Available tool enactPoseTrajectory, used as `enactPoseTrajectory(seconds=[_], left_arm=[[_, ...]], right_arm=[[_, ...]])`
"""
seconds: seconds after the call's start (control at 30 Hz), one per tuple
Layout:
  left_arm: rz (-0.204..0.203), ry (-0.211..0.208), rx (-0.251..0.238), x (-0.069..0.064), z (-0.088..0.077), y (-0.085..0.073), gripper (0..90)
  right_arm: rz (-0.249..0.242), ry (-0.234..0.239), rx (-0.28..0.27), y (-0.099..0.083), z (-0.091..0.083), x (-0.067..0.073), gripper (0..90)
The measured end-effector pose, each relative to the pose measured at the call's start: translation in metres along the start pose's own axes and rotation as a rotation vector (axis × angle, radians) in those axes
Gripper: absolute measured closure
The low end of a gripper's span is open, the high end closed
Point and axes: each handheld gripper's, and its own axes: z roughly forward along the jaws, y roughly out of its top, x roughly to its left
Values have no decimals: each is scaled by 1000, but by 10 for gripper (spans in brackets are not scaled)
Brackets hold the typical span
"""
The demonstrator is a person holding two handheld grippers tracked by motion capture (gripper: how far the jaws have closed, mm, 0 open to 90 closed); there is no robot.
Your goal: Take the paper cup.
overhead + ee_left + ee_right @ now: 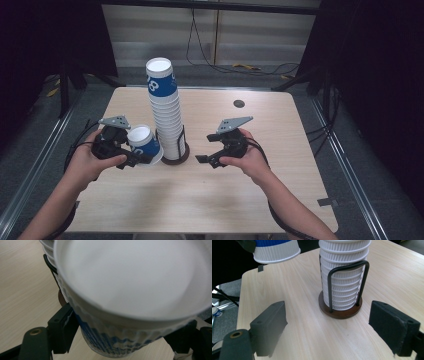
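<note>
A tall stack of upside-down white ribbed paper cups (pixel 165 112) (pixel 343 277) stands in a wire holder with a round brown base (pixel 176 159) (pixel 342 312) at mid table; its top cup is printed blue. Just left of the stack, my left gripper (pixel 142 157) (pixel 122 340) is shut on one blue-and-white paper cup (pixel 145 142) (pixel 130 290) (pixel 275 250), a jaw on each side. That cup is tilted, white base up, above the tabletop. Right of the holder, my right gripper (pixel 205 160) (pixel 334 327) is open with nothing between its jaws and points at the holder's base.
The light wooden table (pixel 260 130) has a black round grommet (pixel 239 103) toward its far edge and a tape tab (pixel 327 202) on its right edge. Cables lie on the floor behind. Metal rails run along both sides.
</note>
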Motion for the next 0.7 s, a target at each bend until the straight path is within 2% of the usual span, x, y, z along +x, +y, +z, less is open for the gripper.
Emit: enactPoseTrajectory(seconds=[0.2, 0.33, 0.57, 0.7], left_arm=[[7, -4, 9, -2, 5, 1, 228], [4, -22, 16, -5, 10, 1, 228], [19, -43, 17, -11, 20, 3, 228], [36, -48, 34, -17, 27, 5, 228]], right_arm=[[-1, 5, 7, -2, -2, 0, 140], [2, 1, 12, -6, -4, -2, 140], [16, -3, 20, -16, -11, -5, 140], [26, -4, 18, -23, -13, -7, 140]])
